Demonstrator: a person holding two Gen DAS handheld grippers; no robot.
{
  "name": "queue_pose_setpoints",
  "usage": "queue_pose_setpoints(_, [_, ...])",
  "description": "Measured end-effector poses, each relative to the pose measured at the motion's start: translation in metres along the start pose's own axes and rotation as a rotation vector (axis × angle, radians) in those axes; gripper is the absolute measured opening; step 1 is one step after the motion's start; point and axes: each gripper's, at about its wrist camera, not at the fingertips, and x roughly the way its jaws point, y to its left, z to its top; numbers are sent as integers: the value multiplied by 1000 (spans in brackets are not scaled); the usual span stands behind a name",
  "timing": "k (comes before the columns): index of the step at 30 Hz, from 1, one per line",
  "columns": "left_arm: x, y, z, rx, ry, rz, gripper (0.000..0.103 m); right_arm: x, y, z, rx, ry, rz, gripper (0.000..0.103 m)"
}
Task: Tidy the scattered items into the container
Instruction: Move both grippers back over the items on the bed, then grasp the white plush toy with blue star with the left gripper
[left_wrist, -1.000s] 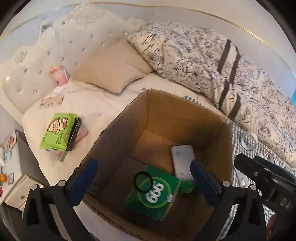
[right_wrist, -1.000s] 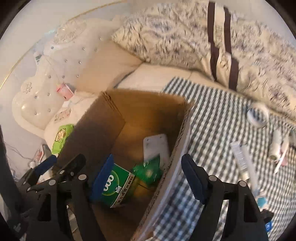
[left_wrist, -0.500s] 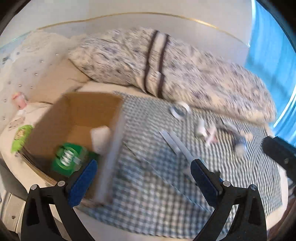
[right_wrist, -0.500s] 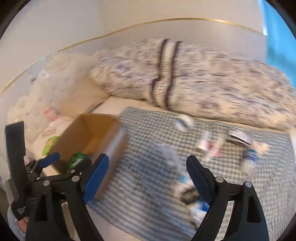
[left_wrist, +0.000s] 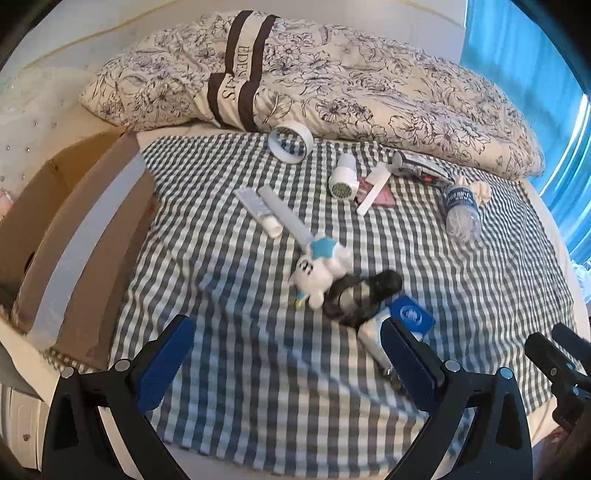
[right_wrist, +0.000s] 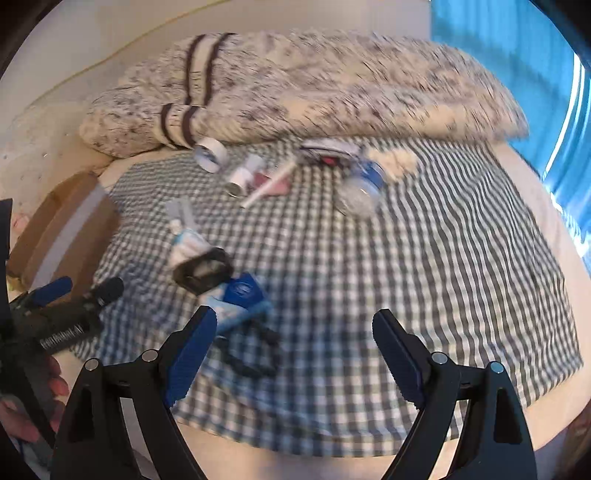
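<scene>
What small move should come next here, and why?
Probably lower the left claw toward the white plush toy and close on it. Both claws are open and empty, the toy lies just ahead of the left one on the checked blanket, and the cardboard box sits close on the left.

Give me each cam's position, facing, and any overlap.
Left wrist: on the left gripper, angled down at the checked cloth; own open fingers show, right gripper at the right edge.
Right wrist: on the right gripper, same cloth; open fingers, left gripper and a hand at left.
Shared: tape roll, bottle, box.
</scene>
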Motion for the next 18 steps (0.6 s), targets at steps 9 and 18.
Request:
queue_pose_setpoints(9, [30,1,8,2,42,22,103,36,-19,13,49,25,1,87])
queue_pose_setpoints(18, [44,-18,28,50,30,-16,103,56,-16,24,39,38,3,87])
